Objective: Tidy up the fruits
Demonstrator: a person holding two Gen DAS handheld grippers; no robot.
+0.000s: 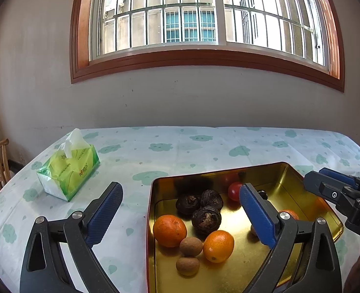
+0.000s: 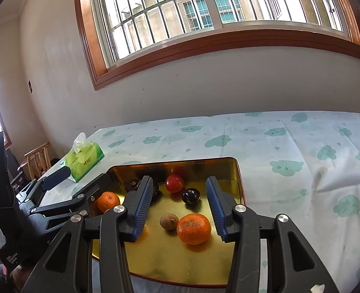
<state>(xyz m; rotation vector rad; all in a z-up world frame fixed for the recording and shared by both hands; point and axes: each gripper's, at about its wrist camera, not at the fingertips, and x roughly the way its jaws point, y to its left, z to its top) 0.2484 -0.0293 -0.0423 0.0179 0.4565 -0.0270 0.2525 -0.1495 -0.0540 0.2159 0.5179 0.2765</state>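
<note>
A: Where does the fruit sit?

B: All of it lies in the shallow gold-coloured metal tray (image 1: 289, 171) on the table with the pale cloud-print cloth (image 1: 204, 146). In the left wrist view, three dark wrinkled round fruits (image 1: 205, 207) cluster in the middle, a round orange mandarin (image 1: 169, 230) lies by the left wall, a second, smoother orange fruit (image 1: 218, 245) is just right of two small brown longans (image 1: 190, 246), and a red cherry tomato (image 1: 234, 191) sits toward the far wall.

A: And the grippers?

B: The left gripper (image 1: 181, 213) hovers with its jaws released, spread wide; one blue-padded finger is over the cloth, the other over the tray. The right gripper (image 2: 180, 205) is also spread apart, grasping nothing; another speckled orange mandarin (image 2: 194, 228) lies in the tray between its fingers, with a brown longan (image 2: 169, 221) touching it.

A: Anything else?

B: A green tissue pack (image 1: 68, 168) stands well left of the tray, and a small dark glossy fruit (image 2: 191, 195) rests near the tomato.
</note>
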